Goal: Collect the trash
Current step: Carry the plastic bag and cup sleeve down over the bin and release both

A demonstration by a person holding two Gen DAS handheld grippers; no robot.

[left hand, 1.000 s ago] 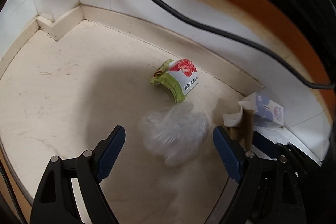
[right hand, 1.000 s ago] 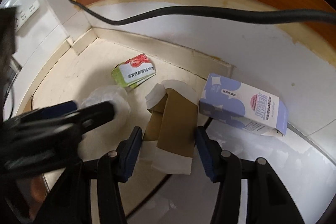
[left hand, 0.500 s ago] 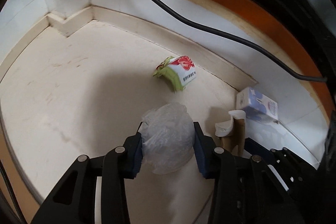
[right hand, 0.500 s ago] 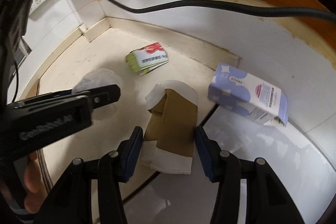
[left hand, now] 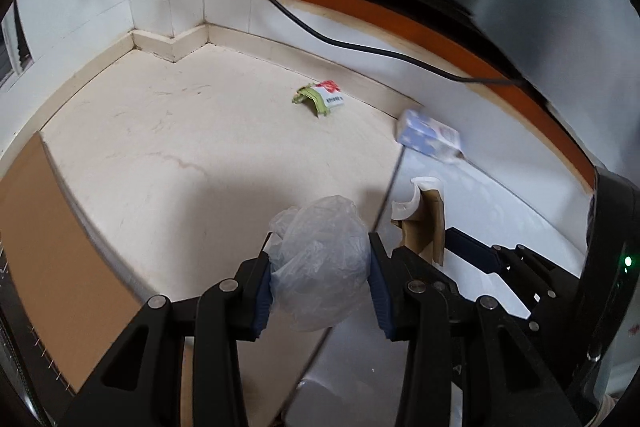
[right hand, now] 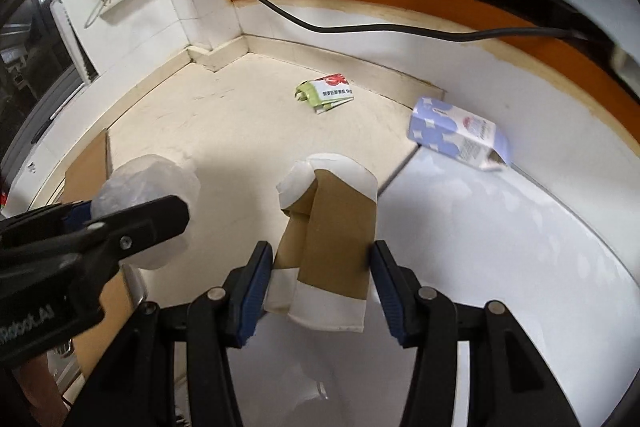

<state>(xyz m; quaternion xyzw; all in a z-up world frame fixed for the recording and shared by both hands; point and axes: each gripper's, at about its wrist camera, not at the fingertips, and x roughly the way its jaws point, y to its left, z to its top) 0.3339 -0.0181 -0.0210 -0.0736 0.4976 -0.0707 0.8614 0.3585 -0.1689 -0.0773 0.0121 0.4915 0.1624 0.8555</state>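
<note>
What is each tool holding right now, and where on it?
Left tool: crumpled plastic bag, squeezed across its middle. Right tool: crushed paper cup, gripped at its lower sides.

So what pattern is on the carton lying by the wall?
Pale blue carton with white star-like shapes; right wrist view shows it best.

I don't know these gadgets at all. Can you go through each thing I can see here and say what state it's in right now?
Left gripper: jaws shut on the plastic bag.
Plastic bag: crumpled, lifted off the floor.
Right gripper: jaws shut on the paper cup.
Paper cup: flattened, held.
Green wrapper: crumpled, lying on the floor.
Blue carton: on its side by the wall.
</note>
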